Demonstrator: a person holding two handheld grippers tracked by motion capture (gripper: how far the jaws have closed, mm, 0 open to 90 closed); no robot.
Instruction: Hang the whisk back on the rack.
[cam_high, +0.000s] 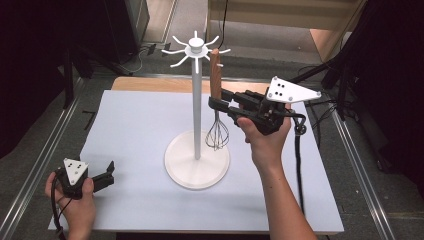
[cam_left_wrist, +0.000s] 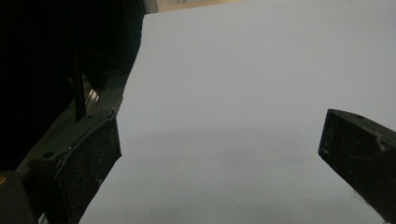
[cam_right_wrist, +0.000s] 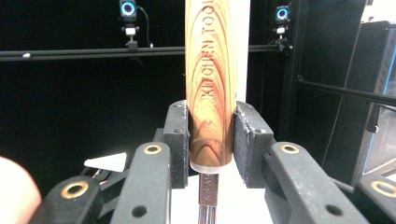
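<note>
A whisk with a wooden handle (cam_high: 215, 75) and a wire head (cam_high: 217, 134) hangs upright beside the post of a white hook stand (cam_high: 196, 115). My right gripper (cam_high: 218, 102) is shut on the lower end of that handle; in the right gripper view both pads press the wooden handle (cam_right_wrist: 210, 88) from either side, with the metal neck (cam_right_wrist: 208, 196) below. The handle's top sits close to one of the stand's hooks (cam_high: 221, 51); whether it hangs on the hook cannot be told. My left gripper (cam_high: 109, 172) rests open at the mat's near left corner, its jaws wide apart over bare mat (cam_left_wrist: 243, 116).
The stand's round base (cam_high: 197, 160) sits mid-table on a pale mat (cam_high: 150, 195). Metal rails run along both sides of the table. Dark stands and cables crowd the floor behind and to the right.
</note>
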